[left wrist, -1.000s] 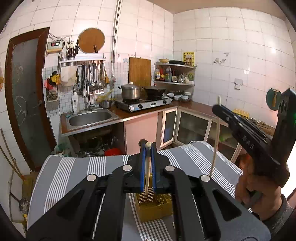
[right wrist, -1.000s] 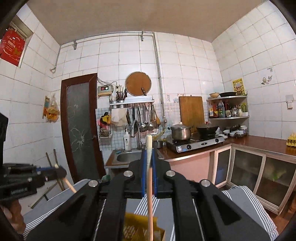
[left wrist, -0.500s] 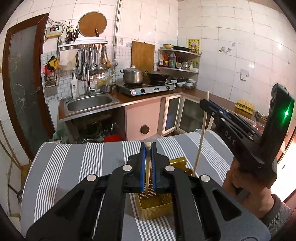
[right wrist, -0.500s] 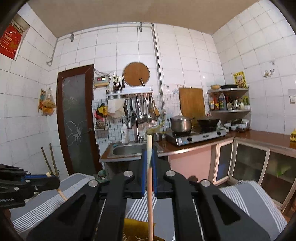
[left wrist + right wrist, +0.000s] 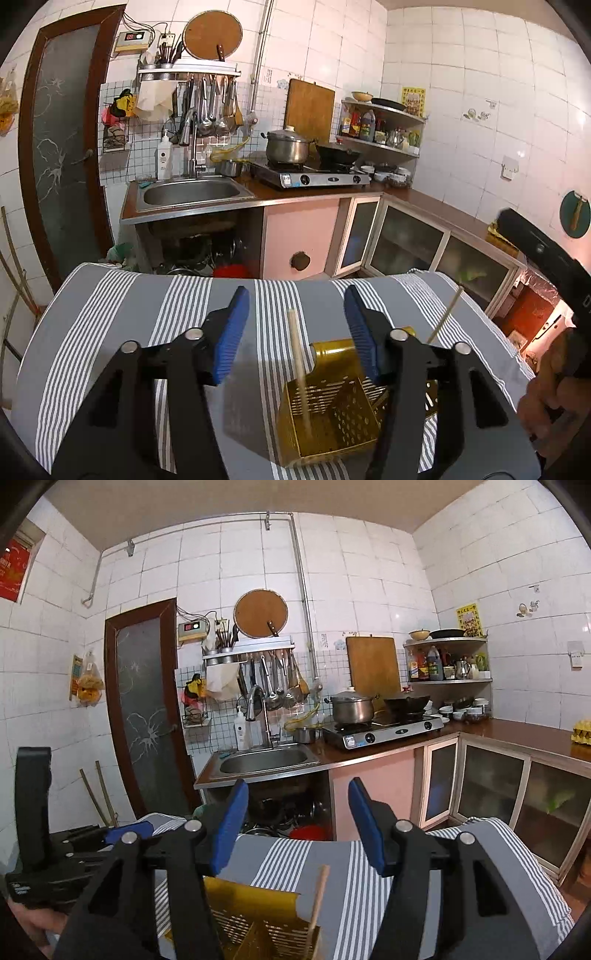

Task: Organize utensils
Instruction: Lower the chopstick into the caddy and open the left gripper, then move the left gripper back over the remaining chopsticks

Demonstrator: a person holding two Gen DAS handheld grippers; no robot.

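Note:
A yellow perforated utensil holder (image 5: 332,421) stands on the grey striped tablecloth (image 5: 110,317). My left gripper (image 5: 295,291) hangs just above it, its jaws opening. A pale wooden chopstick (image 5: 297,354) stands loose between the blue pads, touching neither, with its lower end inside the holder. A second chopstick (image 5: 445,314) leans into the holder from the right. In the right wrist view my right gripper (image 5: 297,784) is also opening over the holder (image 5: 255,897). Its chopstick (image 5: 318,897) stands free in a compartment below the pads.
Beyond the table's far edge are a sink (image 5: 192,192), a gas stove with a pot (image 5: 288,147) and pink cabinets (image 5: 299,240). The right gripper's black body (image 5: 543,254) and the hand holding it crowd the right side. A dark door (image 5: 144,709) stands left.
Both grippers were shut on a chopstick and have now opened. Each chopstick has dropped into the yellow holder. Both hands have sunk closer to the holder.

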